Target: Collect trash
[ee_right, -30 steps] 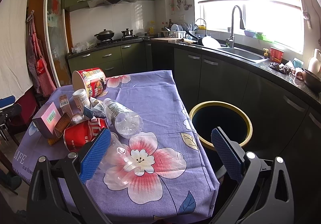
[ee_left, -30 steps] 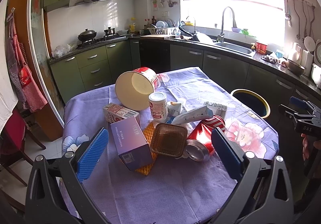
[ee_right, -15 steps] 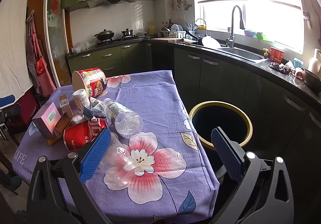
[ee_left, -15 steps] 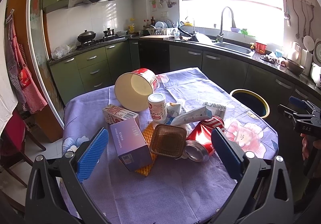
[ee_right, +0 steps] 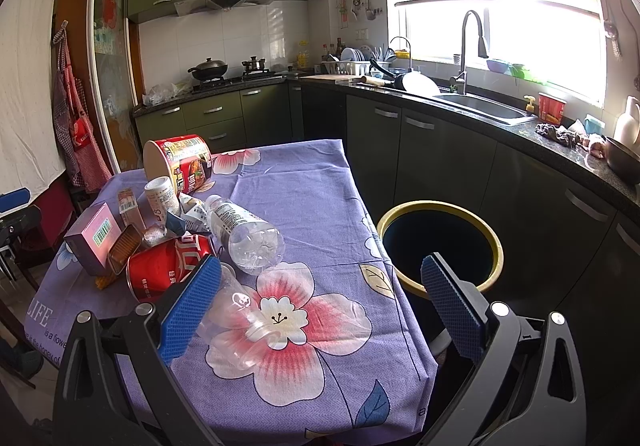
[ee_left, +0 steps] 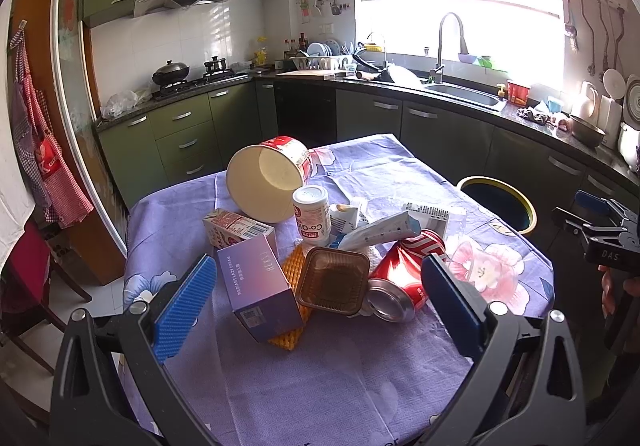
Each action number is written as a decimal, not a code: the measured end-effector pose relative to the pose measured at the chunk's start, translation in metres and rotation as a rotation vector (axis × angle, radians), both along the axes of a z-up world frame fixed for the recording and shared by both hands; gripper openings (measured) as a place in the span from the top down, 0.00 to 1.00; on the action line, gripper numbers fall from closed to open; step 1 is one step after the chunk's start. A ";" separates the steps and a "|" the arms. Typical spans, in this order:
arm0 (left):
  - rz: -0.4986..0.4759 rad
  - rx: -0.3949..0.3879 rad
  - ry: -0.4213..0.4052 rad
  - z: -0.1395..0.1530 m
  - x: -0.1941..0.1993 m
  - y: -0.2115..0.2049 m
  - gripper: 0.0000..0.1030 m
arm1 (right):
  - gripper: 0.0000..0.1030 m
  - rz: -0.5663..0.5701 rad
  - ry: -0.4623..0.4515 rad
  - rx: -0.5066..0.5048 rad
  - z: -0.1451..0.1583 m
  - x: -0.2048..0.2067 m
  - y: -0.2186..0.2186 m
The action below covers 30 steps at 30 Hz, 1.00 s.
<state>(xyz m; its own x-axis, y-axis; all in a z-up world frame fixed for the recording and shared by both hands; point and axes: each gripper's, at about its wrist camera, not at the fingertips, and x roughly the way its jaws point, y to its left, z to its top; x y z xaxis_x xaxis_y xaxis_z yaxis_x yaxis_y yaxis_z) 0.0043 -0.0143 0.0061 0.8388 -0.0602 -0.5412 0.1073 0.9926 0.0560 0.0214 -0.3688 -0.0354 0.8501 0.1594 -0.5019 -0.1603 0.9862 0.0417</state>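
A pile of trash lies on the purple flowered tablecloth (ee_left: 320, 378): a purple box (ee_left: 260, 290), a brown plastic tray (ee_left: 334, 280), a crushed red can (ee_left: 404, 270), a white tub (ee_left: 312, 214), a small carton (ee_left: 236, 226) and a tipped noodle cup (ee_left: 266, 176). My left gripper (ee_left: 318, 302) is open and empty, held just before the pile. My right gripper (ee_right: 318, 302) is open and empty over the table's near right corner. There lie a clear plastic bottle (ee_right: 246, 232) and a crushed clear cup (ee_right: 236, 322). A yellow-rimmed bin (ee_right: 440, 242) stands right of the table.
Green kitchen cabinets and a dark counter with a sink (ee_right: 480, 108) run behind and to the right. A stove with pots (ee_left: 172, 72) is at the back left. A red chair (ee_left: 24, 270) stands left of the table.
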 end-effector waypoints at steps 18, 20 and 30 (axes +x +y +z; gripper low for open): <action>0.115 -0.003 -0.004 0.018 0.083 0.060 0.05 | 0.04 0.263 -0.017 -0.056 0.044 0.067 0.075; 0.150 0.008 -0.010 0.017 0.101 0.073 0.05 | 0.04 0.305 -0.009 -0.082 0.051 0.084 0.099; 0.251 -0.010 0.007 -0.011 0.164 0.126 0.05 | 0.31 0.472 0.121 -0.265 0.053 0.195 0.247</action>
